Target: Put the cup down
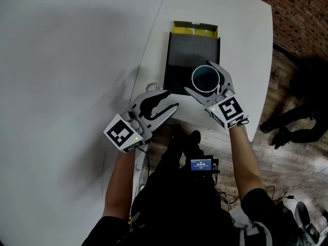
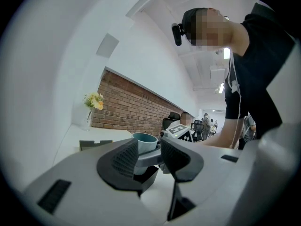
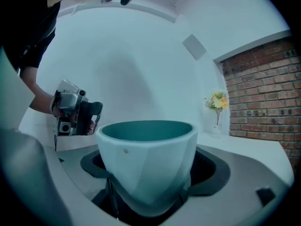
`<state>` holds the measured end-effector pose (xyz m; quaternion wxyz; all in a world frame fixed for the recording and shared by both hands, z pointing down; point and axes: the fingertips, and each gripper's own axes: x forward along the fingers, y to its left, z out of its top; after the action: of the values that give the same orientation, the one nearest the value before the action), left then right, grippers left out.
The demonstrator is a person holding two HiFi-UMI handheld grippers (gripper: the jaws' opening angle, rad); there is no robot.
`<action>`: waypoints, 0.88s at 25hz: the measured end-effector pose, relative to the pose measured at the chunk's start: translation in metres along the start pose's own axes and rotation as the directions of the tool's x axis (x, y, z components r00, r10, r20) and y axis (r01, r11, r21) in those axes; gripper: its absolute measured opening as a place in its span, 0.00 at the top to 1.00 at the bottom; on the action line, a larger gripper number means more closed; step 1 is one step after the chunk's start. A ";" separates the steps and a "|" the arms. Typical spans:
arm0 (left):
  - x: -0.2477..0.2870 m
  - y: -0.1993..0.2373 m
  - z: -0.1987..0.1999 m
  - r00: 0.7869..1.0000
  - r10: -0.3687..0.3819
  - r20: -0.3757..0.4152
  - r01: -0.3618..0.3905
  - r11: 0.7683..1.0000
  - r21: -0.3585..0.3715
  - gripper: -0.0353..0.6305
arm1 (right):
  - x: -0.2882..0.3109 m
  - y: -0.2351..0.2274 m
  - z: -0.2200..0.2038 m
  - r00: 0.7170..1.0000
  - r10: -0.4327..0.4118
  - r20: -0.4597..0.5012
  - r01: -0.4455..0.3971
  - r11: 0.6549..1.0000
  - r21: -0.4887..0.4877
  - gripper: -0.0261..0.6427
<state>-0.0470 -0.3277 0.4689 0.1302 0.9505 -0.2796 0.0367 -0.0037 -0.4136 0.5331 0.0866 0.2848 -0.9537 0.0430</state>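
right gripper fingers pinch the cup — left gripper fingers slightly spread.

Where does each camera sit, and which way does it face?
Head view: on the person's head, looking steeply down at table, black tray, left gripper, right gripper; forearms show.
Left gripper view: on that gripper, looking through its open jaws at the cup; torso shows.
Right gripper view: on that gripper, facing the cup its jaws clasp; left hand shows.
Shared: both gripper views catch the flowers.
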 end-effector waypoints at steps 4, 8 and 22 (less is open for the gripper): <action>-0.001 0.000 0.001 1.000 -0.002 0.002 0.002 1.000 0.002 0.73 | -0.001 0.000 0.000 1.000 0.001 0.003 -0.001 1.000 0.019 0.25; 0.000 0.000 0.000 1.000 -0.004 0.000 0.004 1.000 0.000 0.73 | -0.002 -0.002 -0.001 1.000 -0.002 -0.002 0.002 1.000 0.027 0.22; 0.002 0.004 -0.006 1.000 -0.014 0.026 0.014 1.000 -0.023 0.73 | -0.024 -0.006 -0.013 0.998 -0.054 -0.038 0.055 0.998 0.025 0.22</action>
<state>-0.0474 -0.3302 0.4761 0.1376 0.9513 -0.2750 0.0201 0.0213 -0.4041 0.5410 0.1019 0.3111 -0.9431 0.0582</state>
